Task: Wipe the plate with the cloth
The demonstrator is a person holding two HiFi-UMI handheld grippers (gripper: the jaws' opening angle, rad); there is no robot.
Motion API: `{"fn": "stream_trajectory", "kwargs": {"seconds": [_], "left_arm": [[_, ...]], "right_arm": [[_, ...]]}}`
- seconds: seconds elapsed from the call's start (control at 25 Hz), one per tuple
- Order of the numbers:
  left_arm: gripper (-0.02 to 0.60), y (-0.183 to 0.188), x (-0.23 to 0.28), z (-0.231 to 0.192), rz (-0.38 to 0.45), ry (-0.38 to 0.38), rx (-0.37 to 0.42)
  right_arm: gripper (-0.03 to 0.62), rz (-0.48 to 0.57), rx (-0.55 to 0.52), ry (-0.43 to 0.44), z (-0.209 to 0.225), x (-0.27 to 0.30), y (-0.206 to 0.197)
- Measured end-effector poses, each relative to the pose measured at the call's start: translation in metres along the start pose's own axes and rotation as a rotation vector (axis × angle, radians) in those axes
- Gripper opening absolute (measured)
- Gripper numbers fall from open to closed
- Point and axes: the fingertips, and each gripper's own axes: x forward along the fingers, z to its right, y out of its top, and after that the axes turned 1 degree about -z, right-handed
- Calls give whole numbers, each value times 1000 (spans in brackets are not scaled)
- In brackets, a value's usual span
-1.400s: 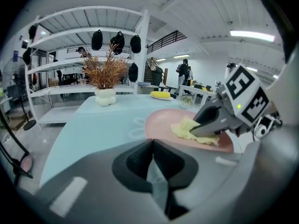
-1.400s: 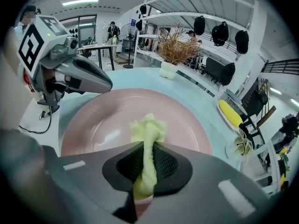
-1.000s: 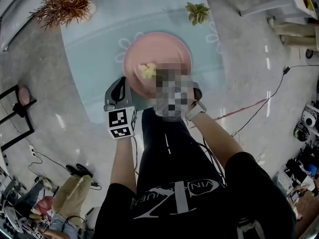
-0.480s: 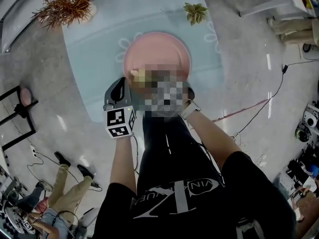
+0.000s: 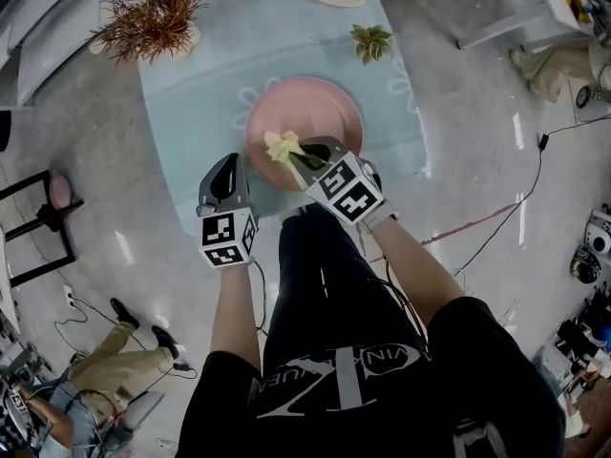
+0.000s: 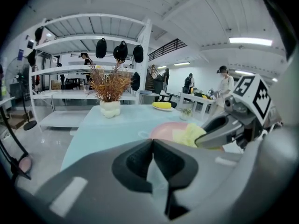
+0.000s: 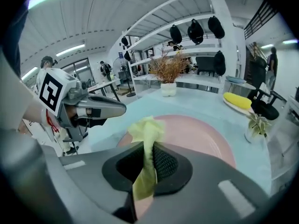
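- On the pale blue table (image 5: 191, 84), the pink plate (image 5: 325, 113) lies flat close to the person's edge. 1 dried plant (image 5: 148, 17) and 1 small green plant (image 5: 370, 39) stand well apart from it at the far side.
- The right gripper (image 5: 304, 153) has its 2 jaws pinching the yellow cloth (image 5: 284, 147). In the right gripper view the cloth runs down between the jaws and bunches up beyond their tips.
- That bunch sits over the near-left part of the plate, just inside the rim. No view settles whether it presses on the surface or hangs just above it.
- The left gripper (image 5: 224, 165) is pressed together on nothing. It is just beside the plate's near-left rim and steadies nothing, and I see no contact with the plate.
- Done, by my reading: the cloth is picked up, held firmly and brought to the plate, so the task is in its wiping stage.
- Left to do, as I judge it: the wide far and right parts of the plate lie bare and away from the cloth, so passes across them would remain.
- The plate shows no marks or wet streaks in any view, so how much of it has been covered cannot be read from its surface.
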Motion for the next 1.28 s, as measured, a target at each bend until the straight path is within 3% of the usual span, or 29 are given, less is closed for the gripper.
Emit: {"fn": "stream_trajectory", "kwargs": {"seconds": [0.52, 1.28], "left_arm": [[0, 66, -37, -10, 123, 50, 5], [0, 167, -108, -23, 332, 110, 23]], "right_arm": [[41, 189, 56, -178, 49, -88, 55], [41, 436, 60, -270, 57, -186, 134]]}}
